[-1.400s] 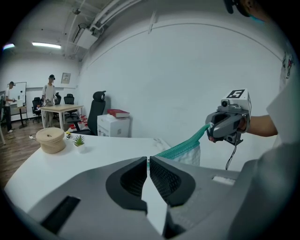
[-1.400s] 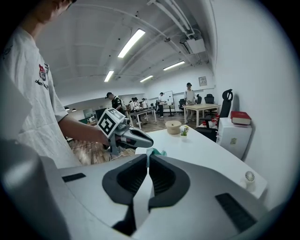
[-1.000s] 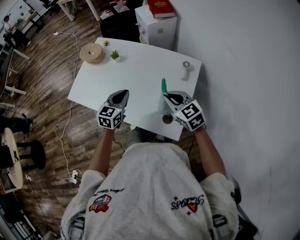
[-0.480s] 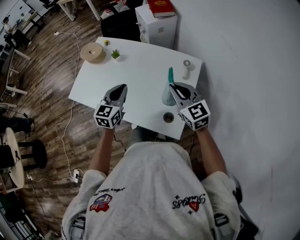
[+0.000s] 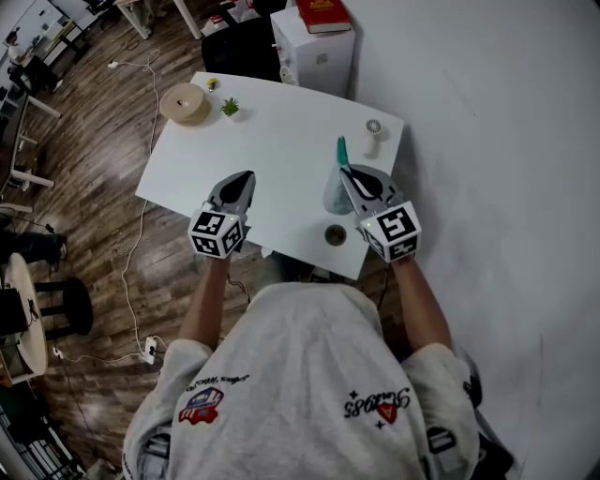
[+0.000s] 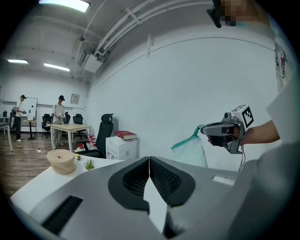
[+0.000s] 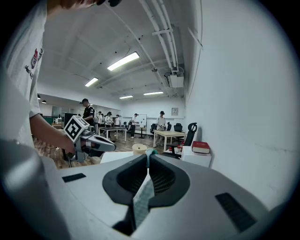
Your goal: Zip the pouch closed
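your right claw (image 5: 349,172) pinches the pouch (image 5: 334,194) rim; spread the pressed-together, empty left claw (image 5: 246,178) and grip just beside it.

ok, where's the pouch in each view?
Head view: pouch right of centre, held by the right gripper.
Left gripper view: pouch right of centre, hanging from that gripper.
Right gripper view: pouch bottom centre, pinched between the jaws.
Shared landmark: red book on the white cabinet.

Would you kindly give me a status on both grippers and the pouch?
Left gripper shut, empty. Right gripper shut on pouch, hanging by its teal edge. Zip state not visible. Nothing seen in the way.
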